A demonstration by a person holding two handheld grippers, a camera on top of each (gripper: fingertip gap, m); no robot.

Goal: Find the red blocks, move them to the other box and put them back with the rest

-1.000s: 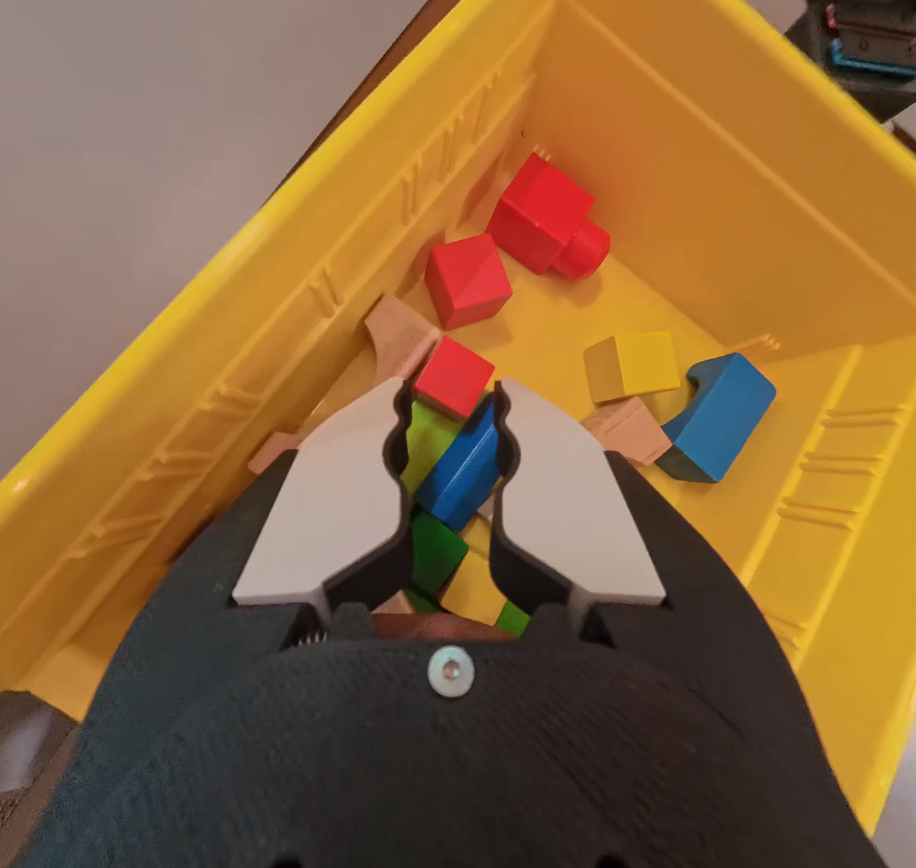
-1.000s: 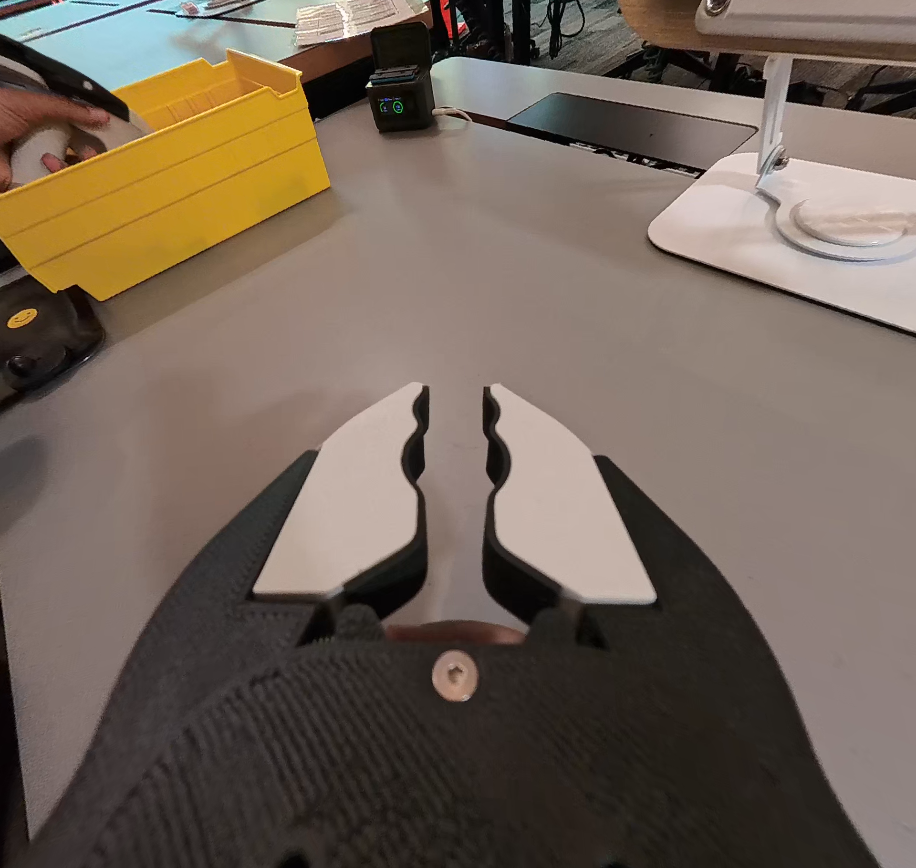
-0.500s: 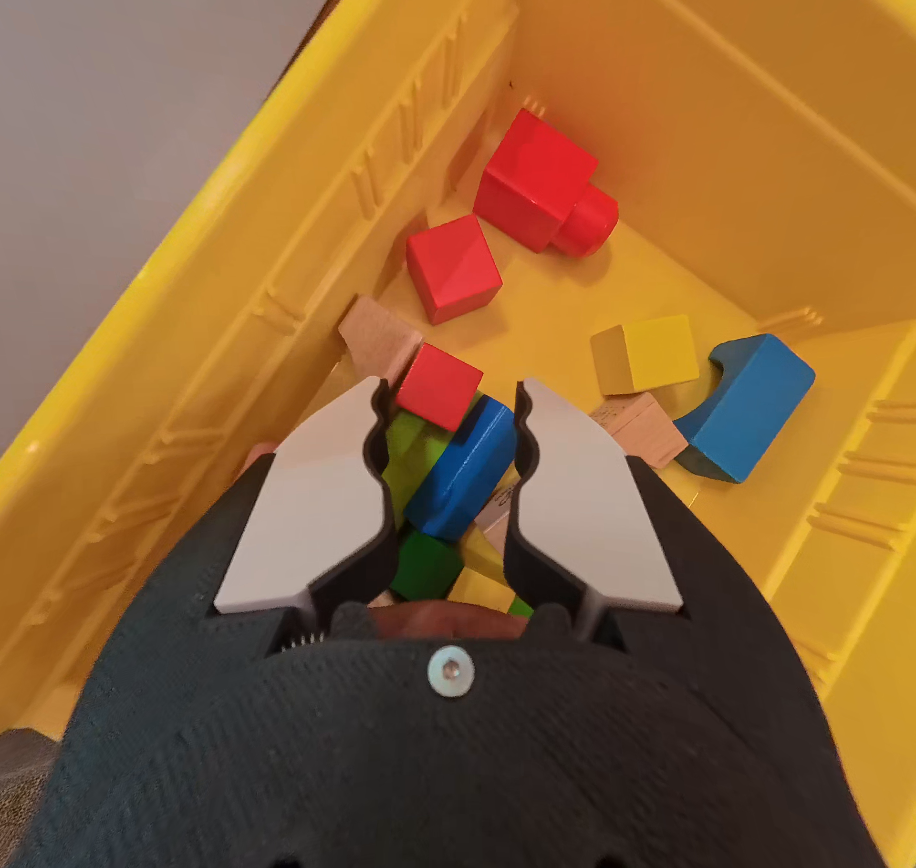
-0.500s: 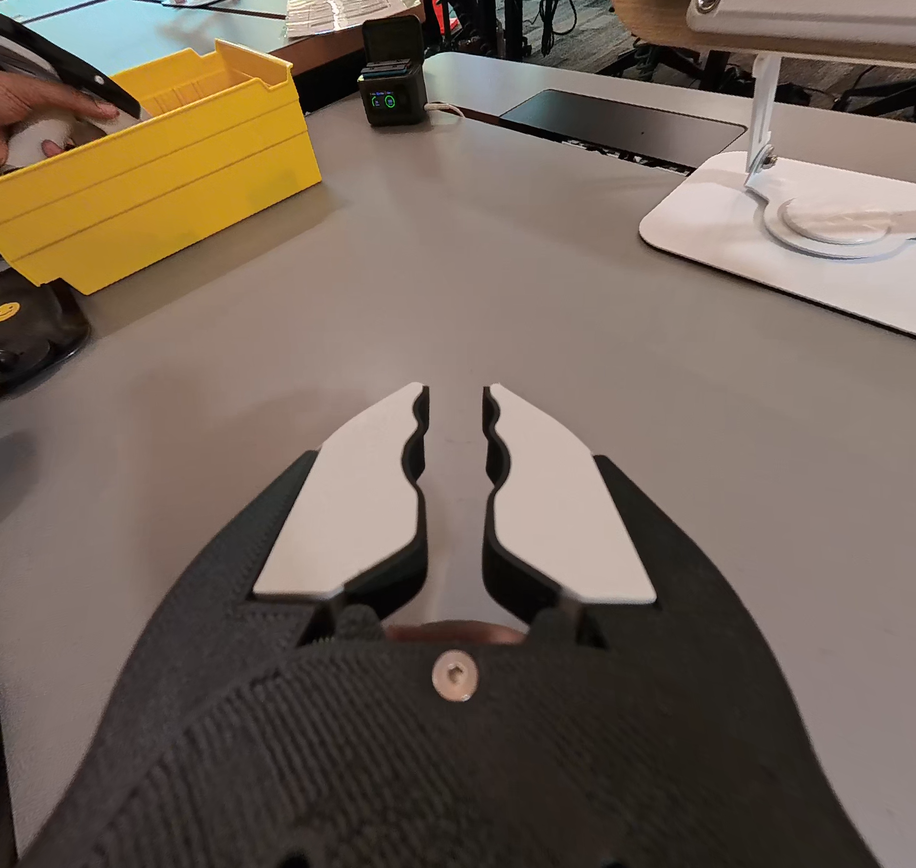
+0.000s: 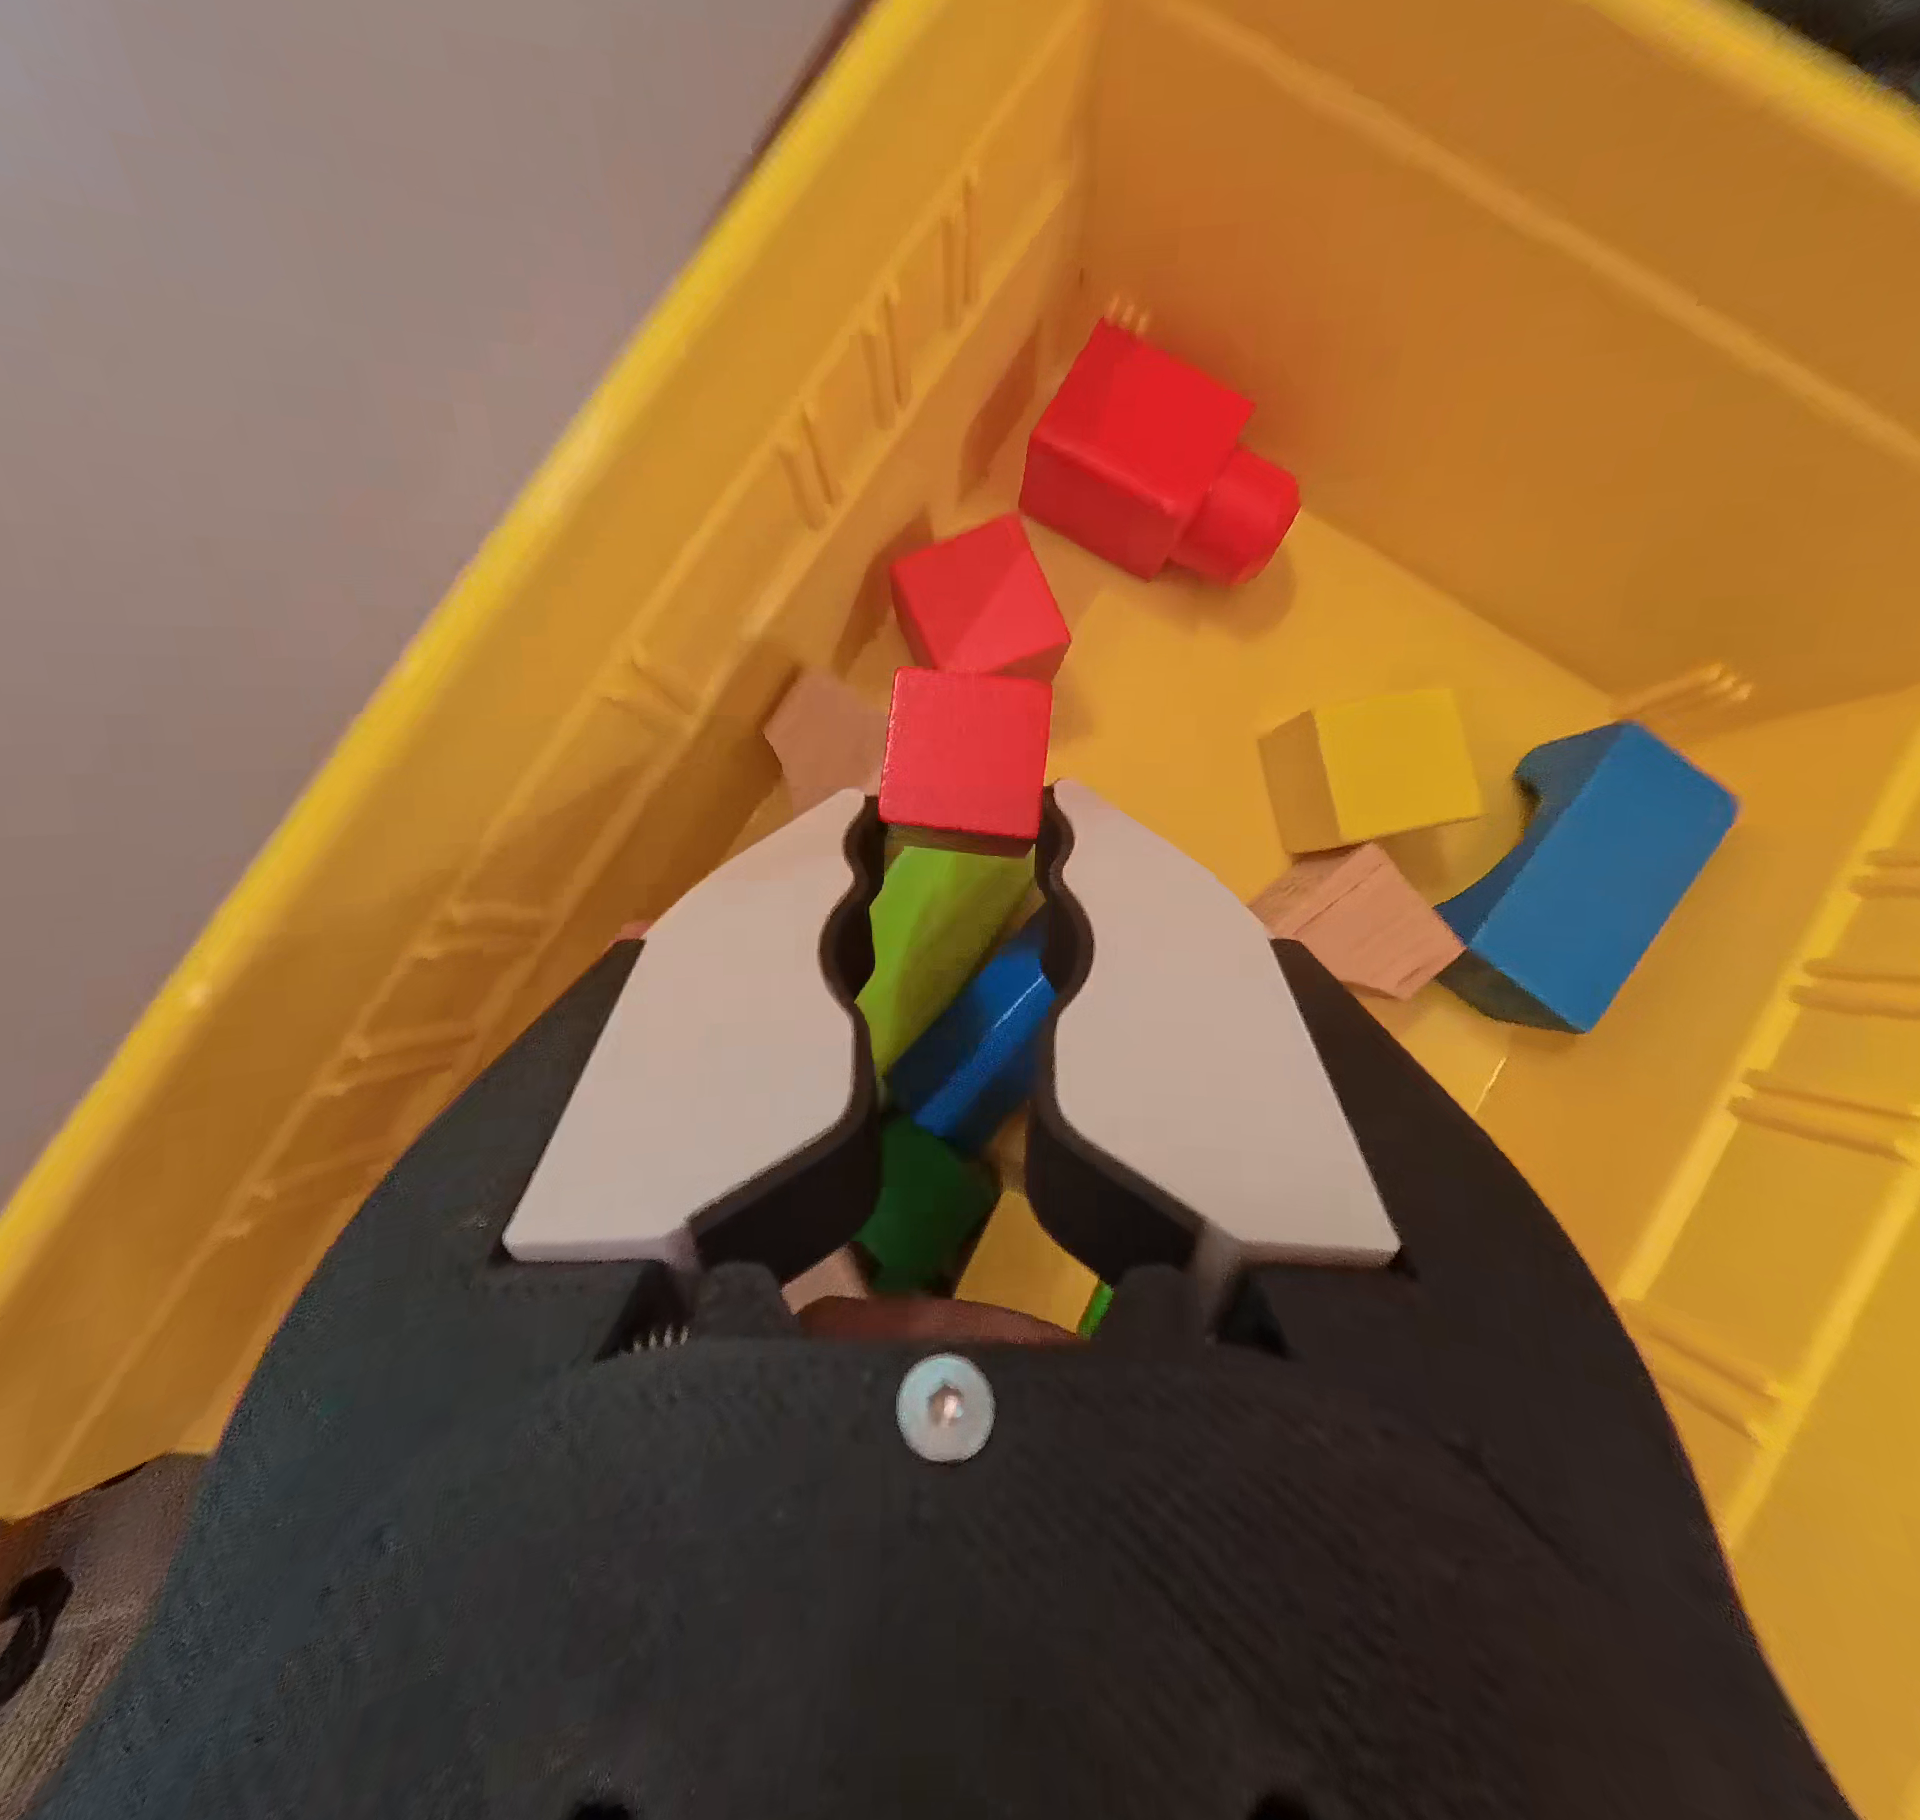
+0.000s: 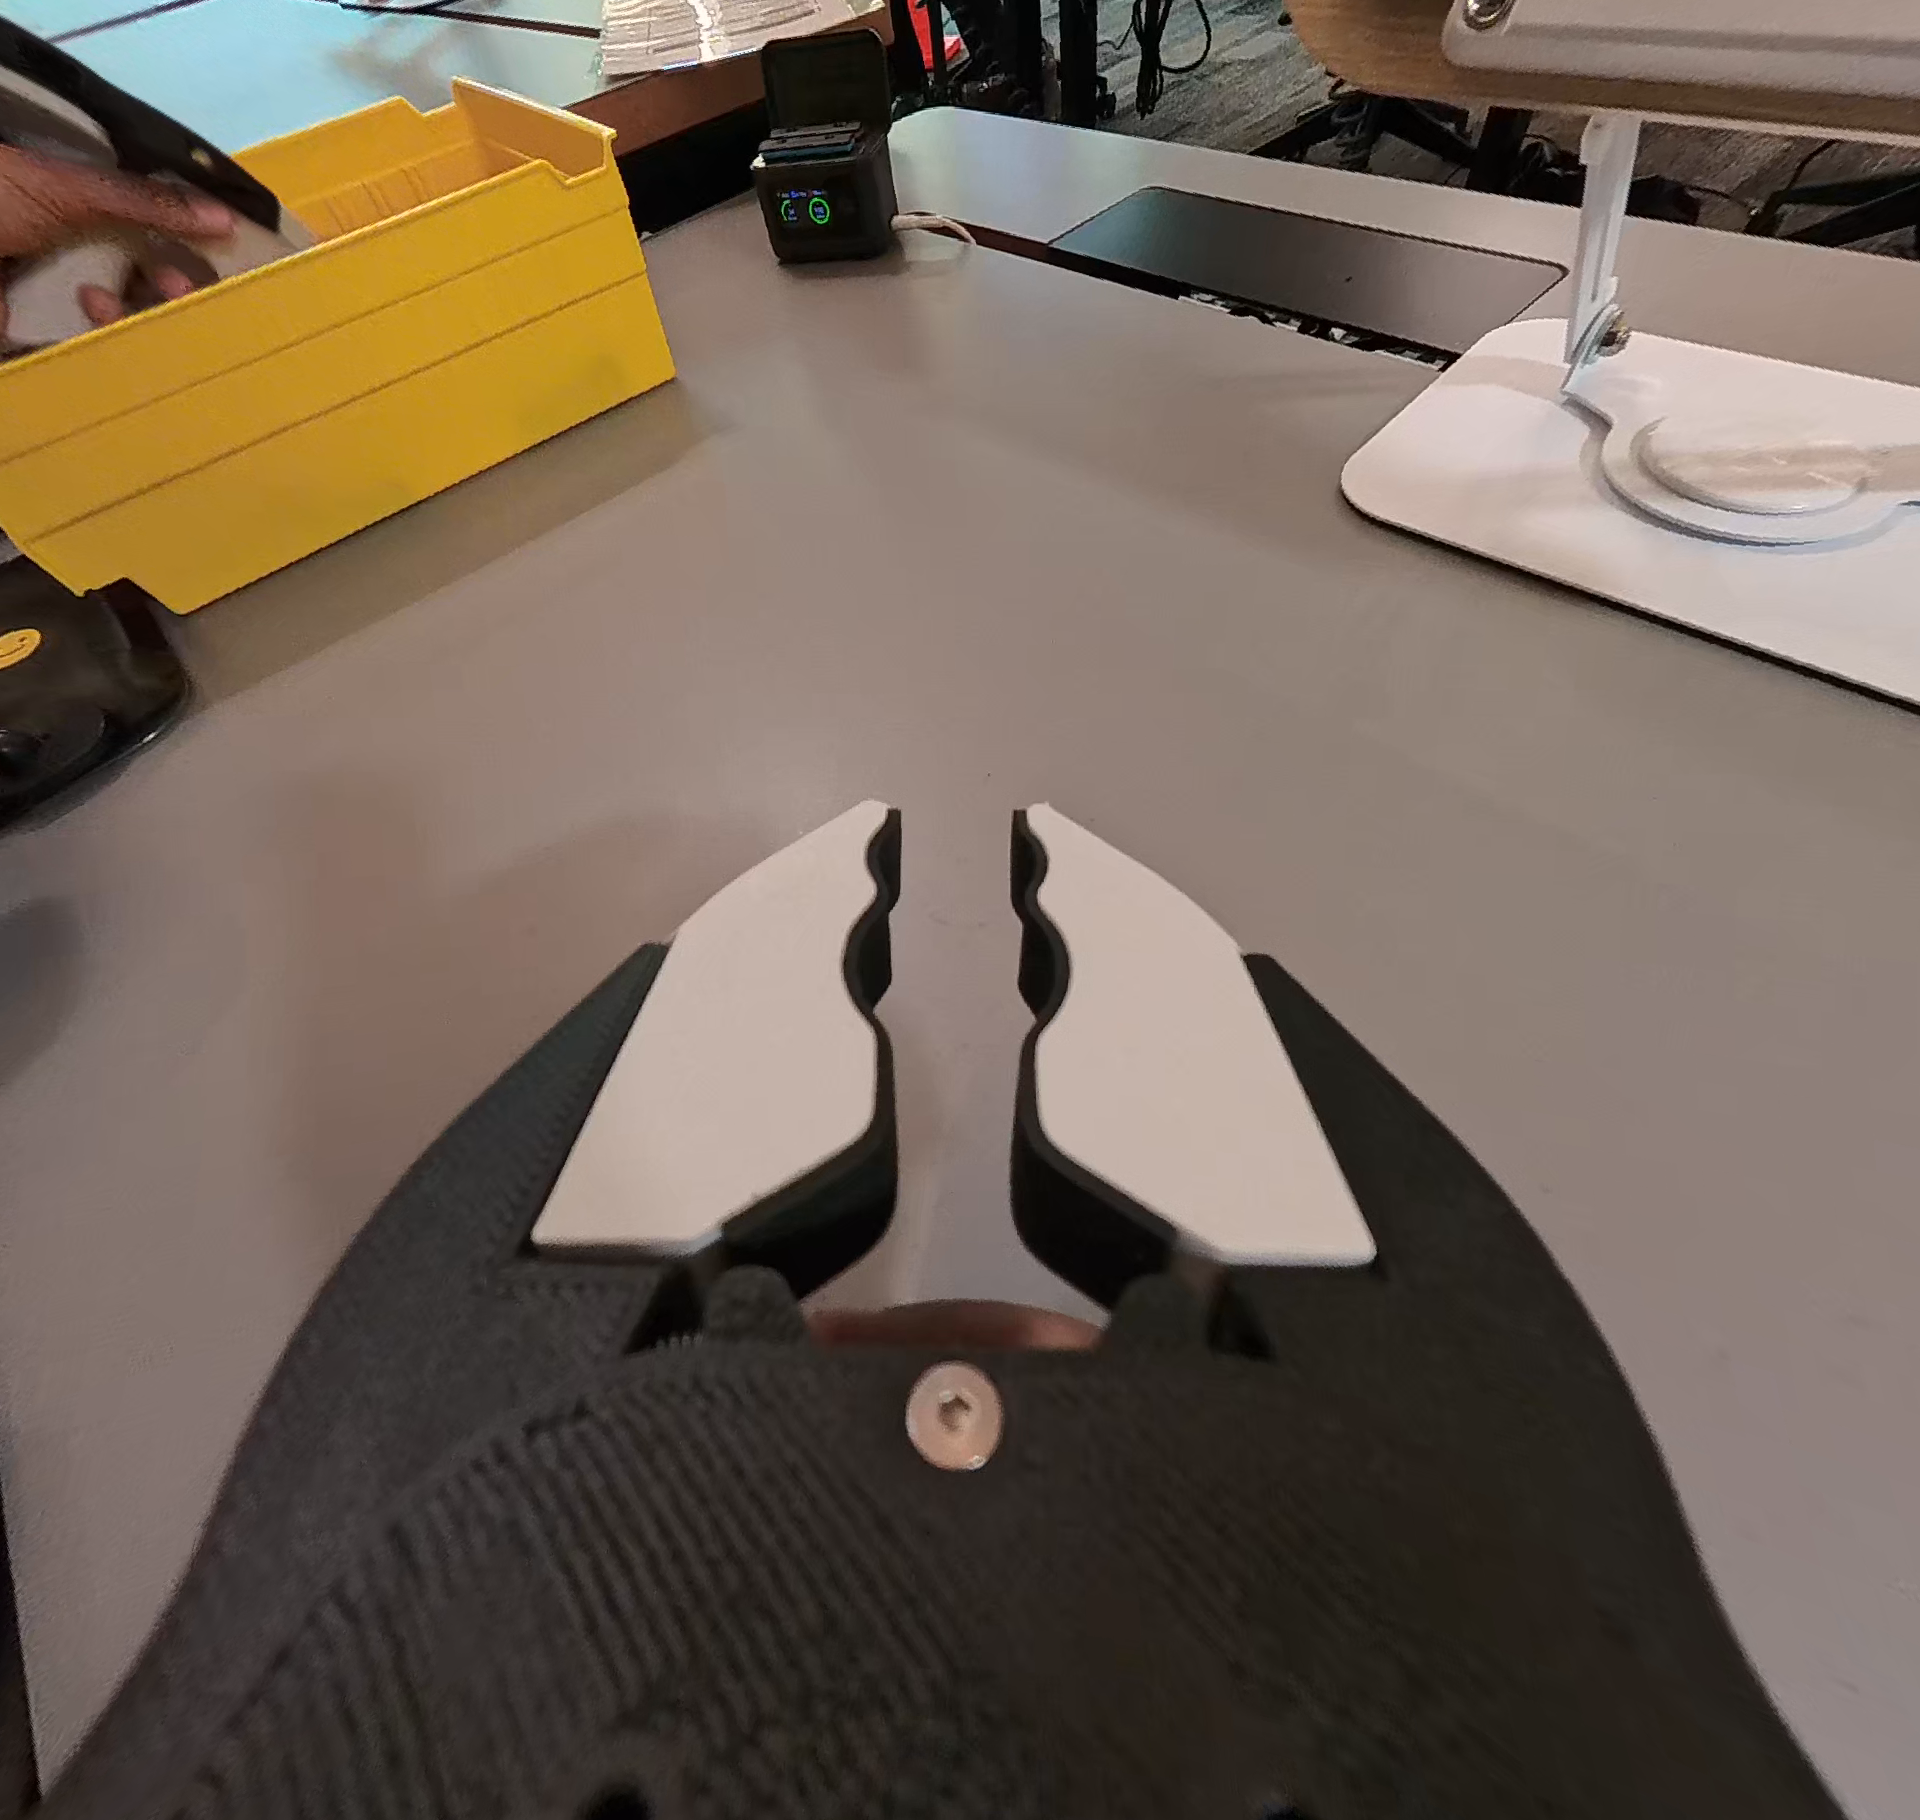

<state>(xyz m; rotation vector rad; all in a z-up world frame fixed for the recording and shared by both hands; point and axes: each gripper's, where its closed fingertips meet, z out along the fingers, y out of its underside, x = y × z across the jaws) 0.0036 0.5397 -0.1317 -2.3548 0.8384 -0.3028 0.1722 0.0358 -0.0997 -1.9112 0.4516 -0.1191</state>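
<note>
In the left wrist view my left gripper [image 5: 956, 814] is inside the yellow box [image 5: 727, 482]. Its fingertips are shut on a small red cube [image 5: 964, 754], which sits squarely between the pads above the other blocks. Another red cube [image 5: 977, 596] lies just beyond it. A larger red block [image 5: 1127, 461] with a red cylinder [image 5: 1242, 518] next to it lies near the far corner. In the right wrist view my right gripper [image 6: 956, 820] is open and empty over the grey table [image 6: 1039, 575]. The yellow box [image 6: 343, 388] stands far to its left.
Under the left fingers lie a green block [image 5: 935, 923] and a blue block [image 5: 982, 1043]. To the right lie a yellow cube [image 5: 1382, 768], a wooden block [image 5: 1351, 918] and a blue arch [image 5: 1600, 871]. A white stand base [image 6: 1621, 482] and a black device [image 6: 826, 181] stand on the table. My hands' fingertips stand some 55 cm from each other. Measured from the fingertips, the blue arch [image 5: 1600, 871] is 12 cm or so from the left gripper and 40 cm from the right.
The left jaws widened, moved forward around the small red cube and closed on it; the cube now sits square and raised. The right gripper stays open, drifting slightly.
</note>
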